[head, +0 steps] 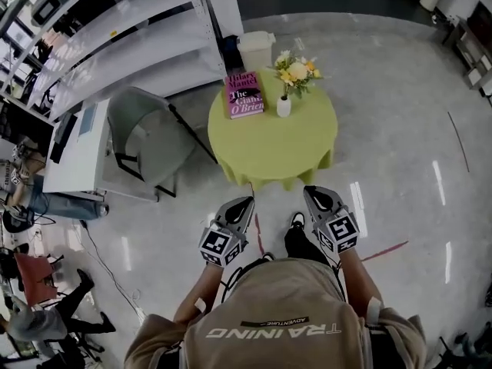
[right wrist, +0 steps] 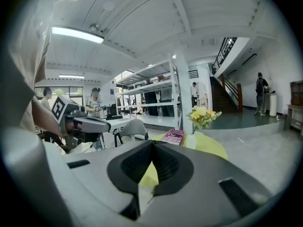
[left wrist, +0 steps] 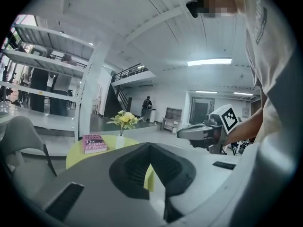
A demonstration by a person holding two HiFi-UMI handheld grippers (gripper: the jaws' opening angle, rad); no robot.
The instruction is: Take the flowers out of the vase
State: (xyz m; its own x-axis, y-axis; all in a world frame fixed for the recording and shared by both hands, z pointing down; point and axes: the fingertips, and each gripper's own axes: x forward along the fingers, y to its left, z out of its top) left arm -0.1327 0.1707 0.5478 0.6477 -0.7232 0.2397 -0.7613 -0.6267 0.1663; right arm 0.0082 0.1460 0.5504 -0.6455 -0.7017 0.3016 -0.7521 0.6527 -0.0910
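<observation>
The grey left gripper (head: 240, 204) and right gripper (head: 314, 194) hang over the glossy grey floor (head: 400, 129), each with its jaws pressed together and holding nothing. Ahead of them, a round lime-clothed table (head: 273, 148) carries a pink book (head: 244, 94) and a small white vase (head: 284, 107), which holds the yellow-and-white flowers (head: 297, 71). Only the gripper views show the dark staircase (right wrist: 222, 89) at the far end of the room. Only the head view shows the white bin (head: 256, 50) behind the table.

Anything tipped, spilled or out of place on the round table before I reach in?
Nothing stands out. The vase stands upright on the table with the flowers in it, the book lies flat beside it, and no spill shows. The left gripper and right gripper are short of the table, jaws together, empty.
</observation>
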